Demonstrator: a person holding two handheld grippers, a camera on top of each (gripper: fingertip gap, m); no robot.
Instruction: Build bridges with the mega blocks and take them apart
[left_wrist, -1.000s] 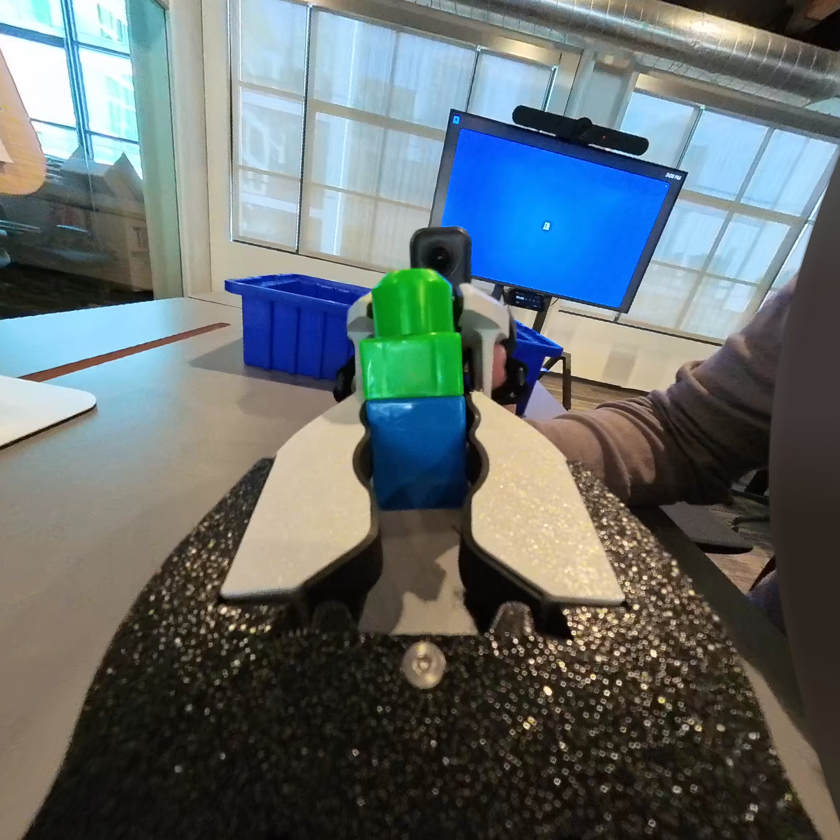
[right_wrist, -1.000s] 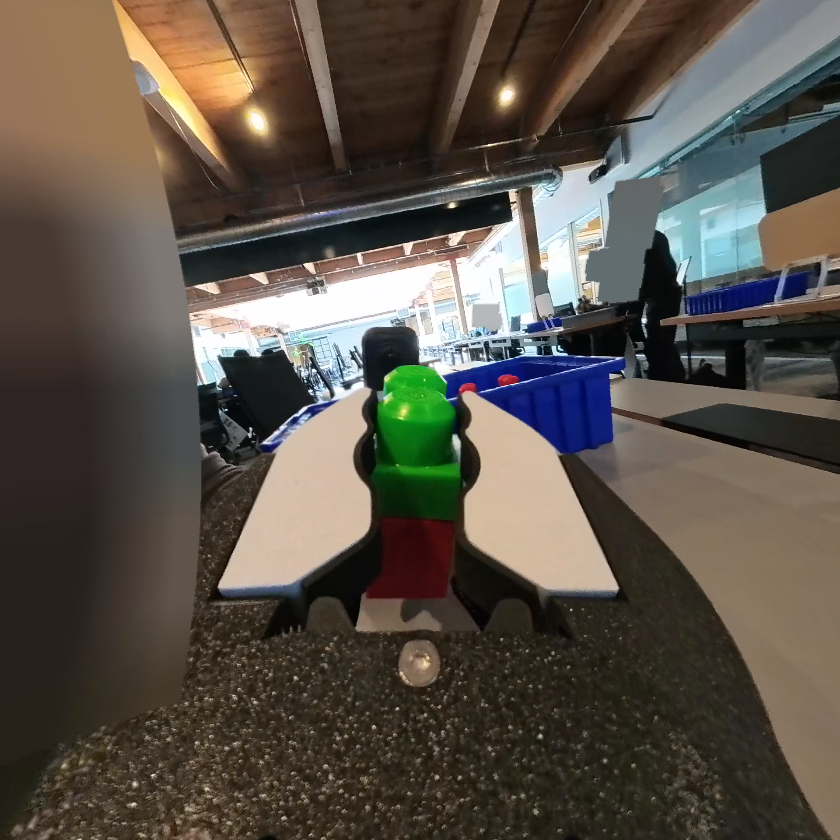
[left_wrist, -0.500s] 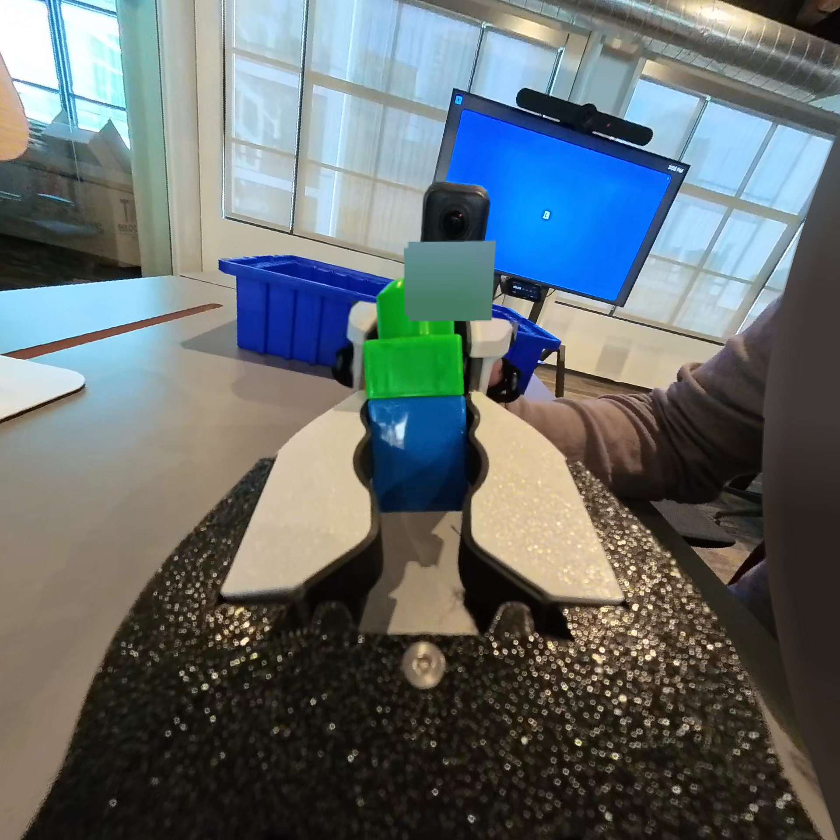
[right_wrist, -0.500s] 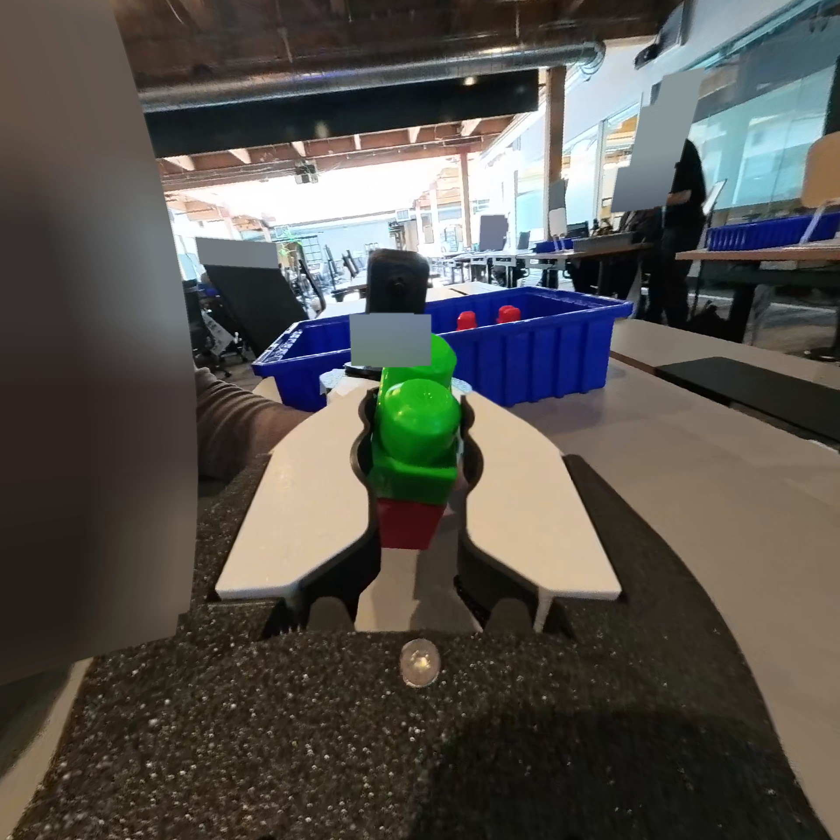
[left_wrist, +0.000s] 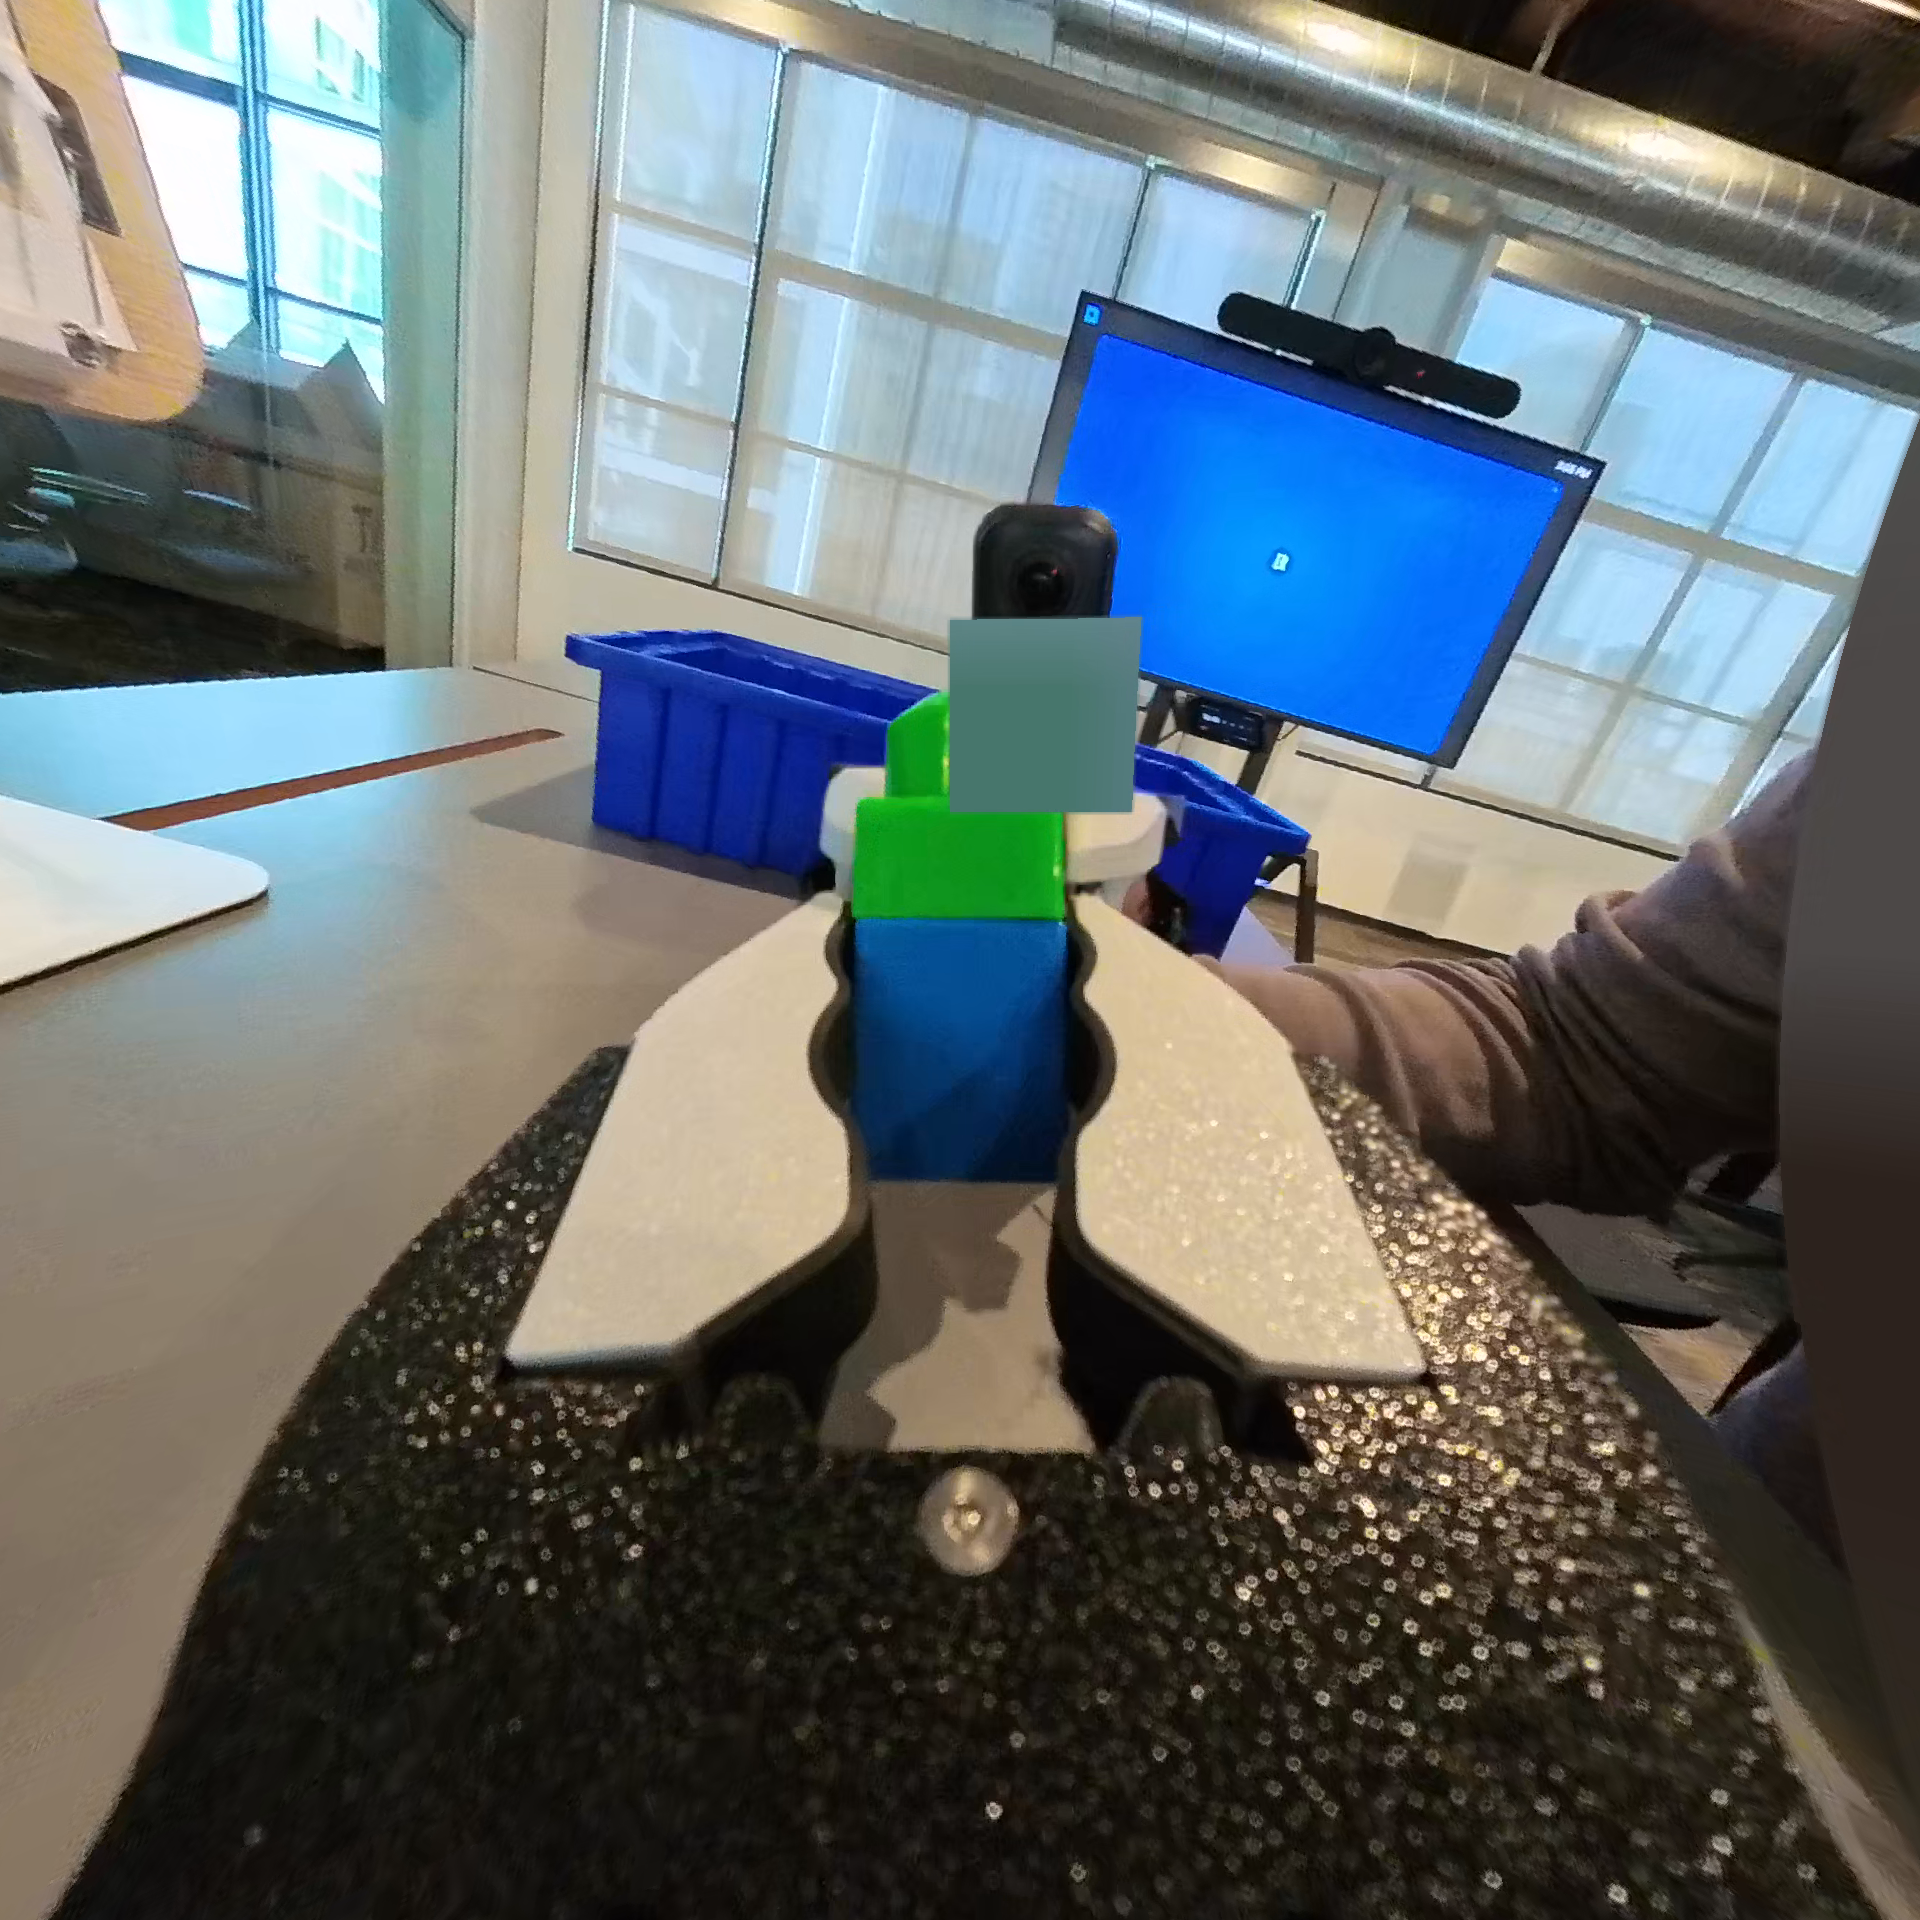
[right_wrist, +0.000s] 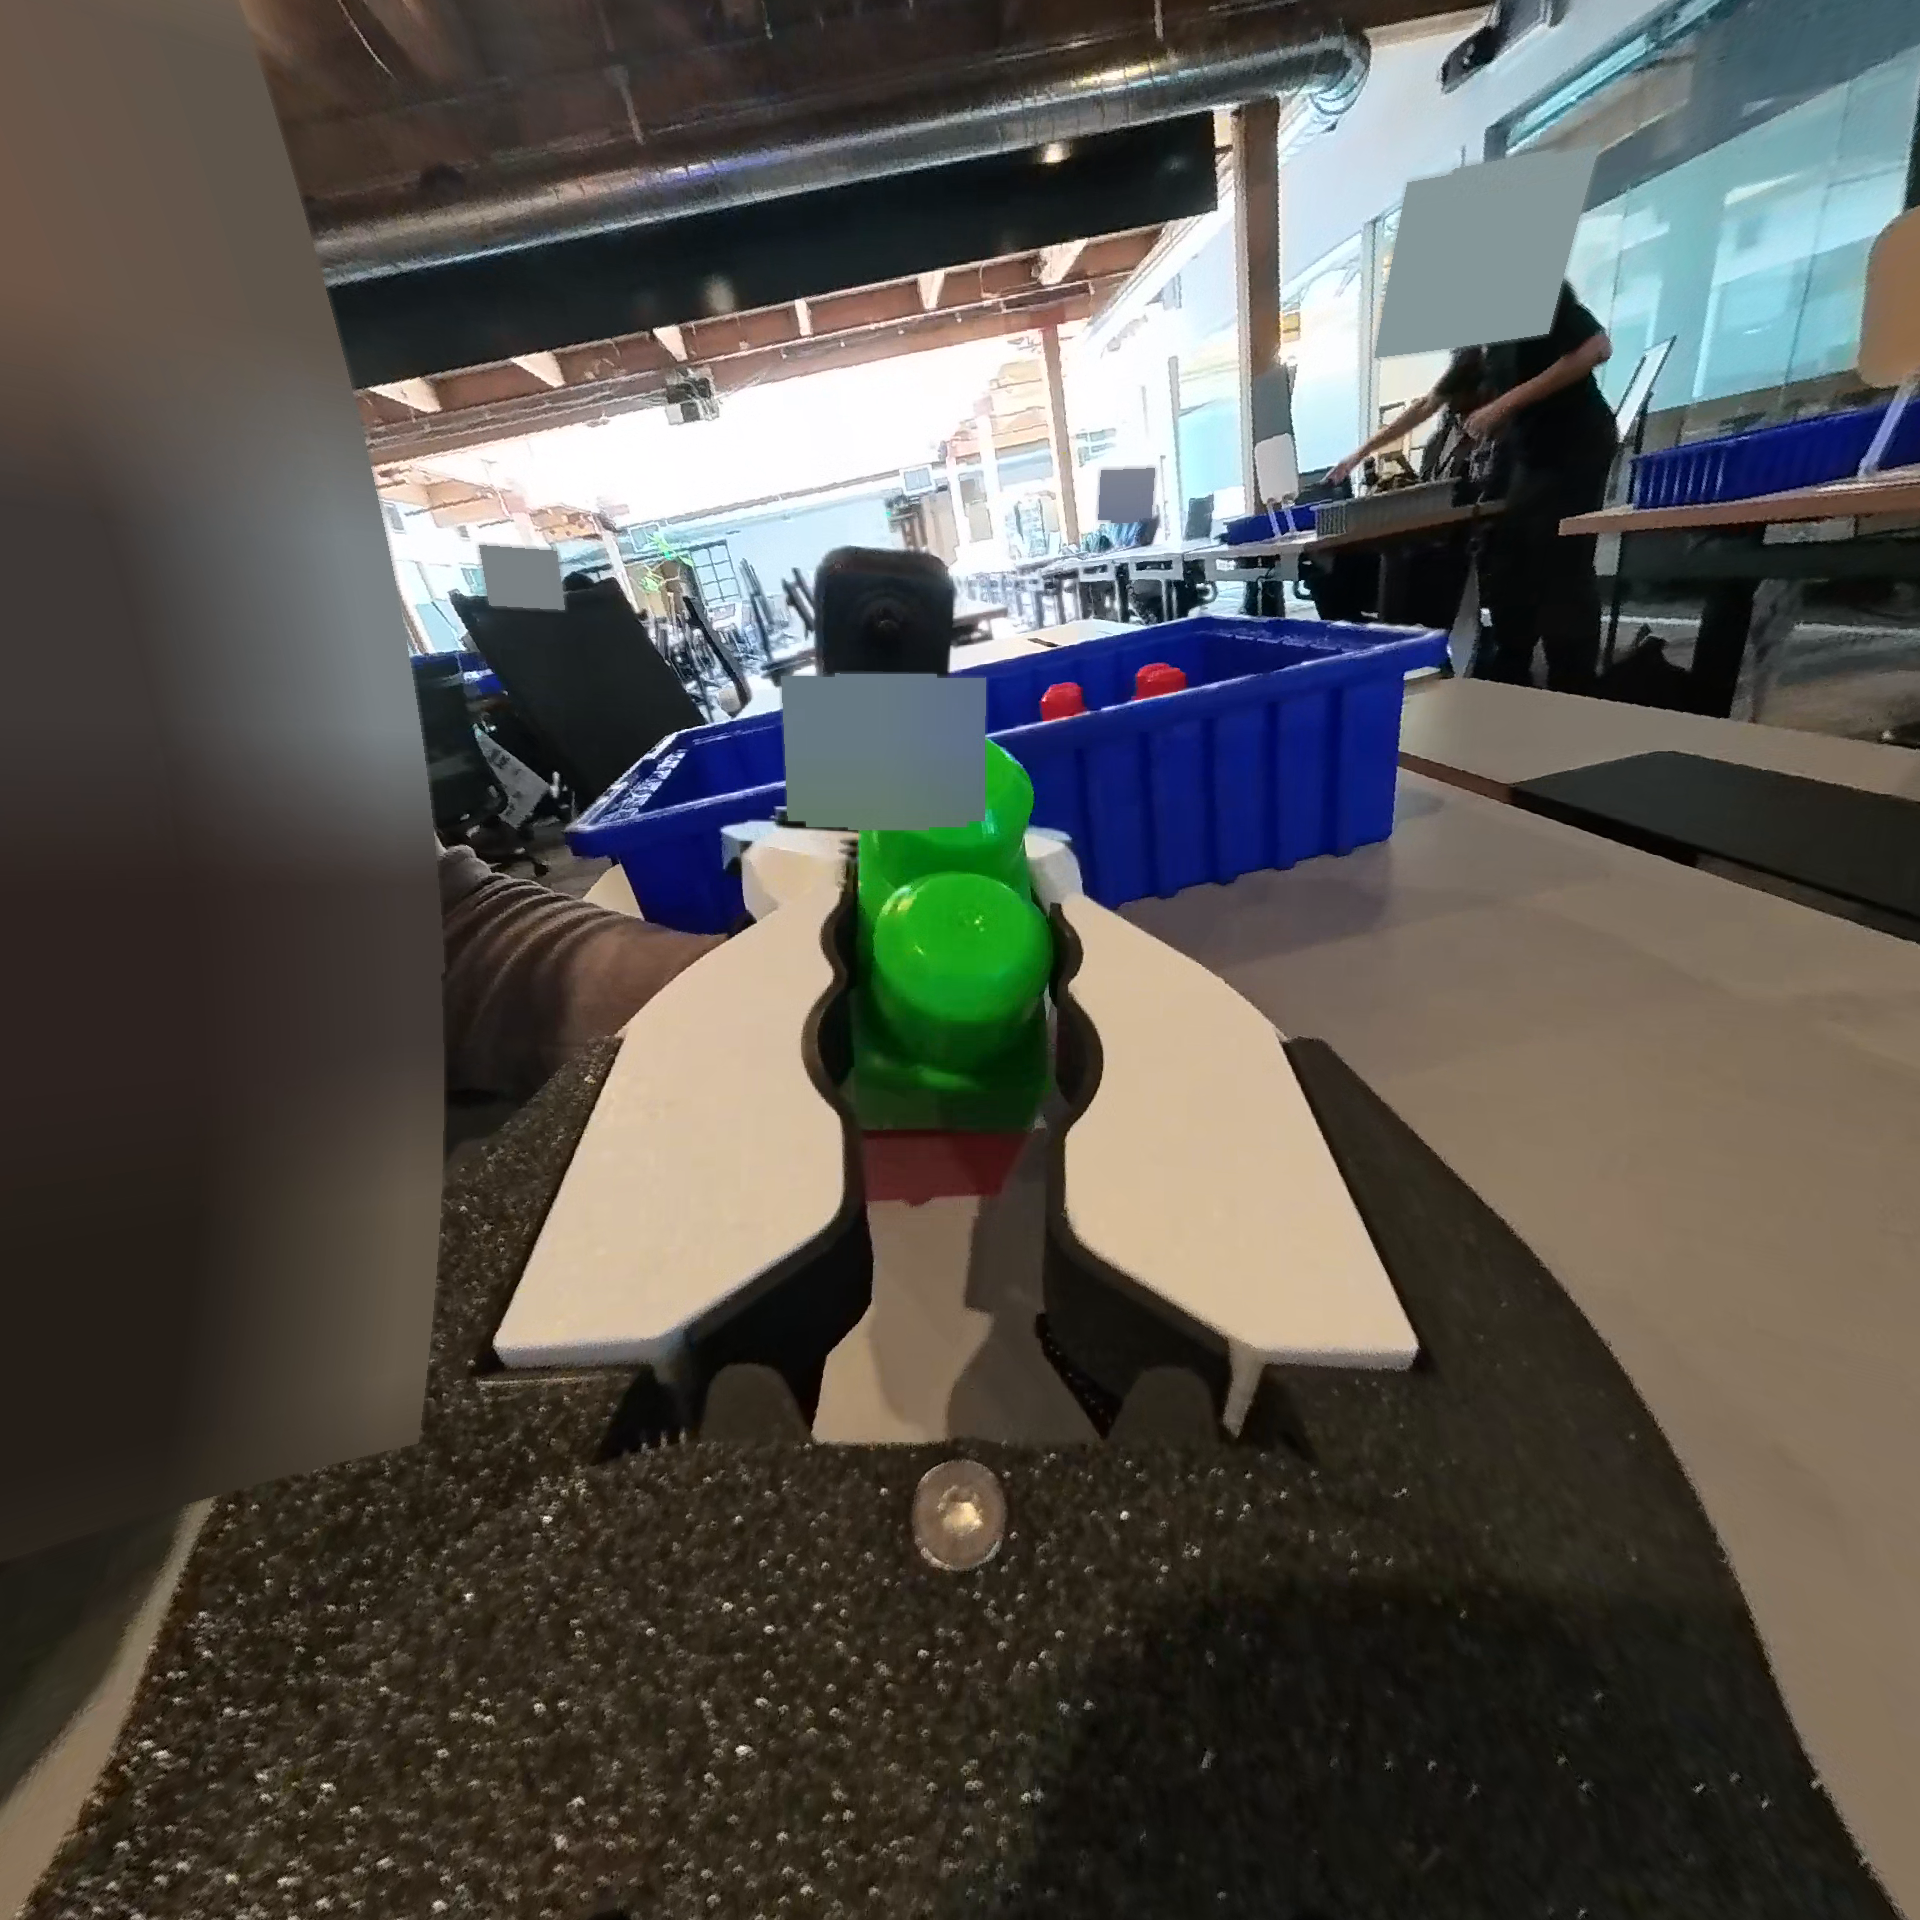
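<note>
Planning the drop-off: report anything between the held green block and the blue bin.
Only the left tool, shut on the blue block under the green block's far end, sits before the blue bin; the table between looks bare.

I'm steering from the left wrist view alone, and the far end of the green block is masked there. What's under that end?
Observer: A red block sits under the green block, and both are between the right tongs.
Operator: Is anything stacked on the green one?
Observer: No, its two green studs are bare.
Operator: Is there anything inside the blue bin?
Observer: Two red studs poke up inside the blue bin.
</note>
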